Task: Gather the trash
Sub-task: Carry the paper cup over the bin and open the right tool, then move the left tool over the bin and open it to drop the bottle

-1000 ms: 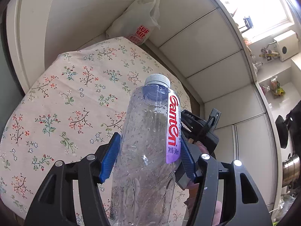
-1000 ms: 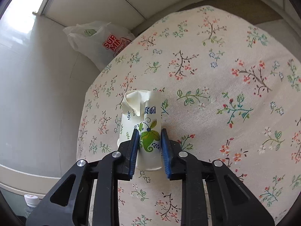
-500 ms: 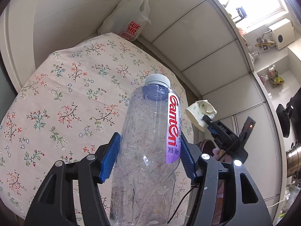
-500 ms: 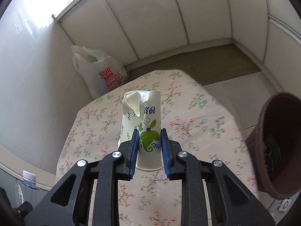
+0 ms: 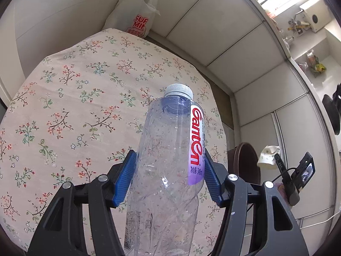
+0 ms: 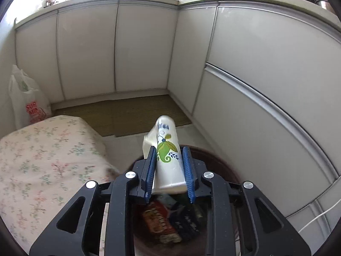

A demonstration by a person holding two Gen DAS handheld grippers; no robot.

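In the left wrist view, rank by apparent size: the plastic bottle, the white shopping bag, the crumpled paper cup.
1. plastic bottle, though it sits closest to the camera, which inflates it.
2. white shopping bag, far off.
3. crumpled paper cup, smallest, also farther away.

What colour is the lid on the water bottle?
White. The bottle cap shows best in the left wrist view.

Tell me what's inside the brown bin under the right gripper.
The bin already holds wrappers: a red-orange packet and a dark blue one. The paper cup and the right gripper, its jaws opening, hide the rest.
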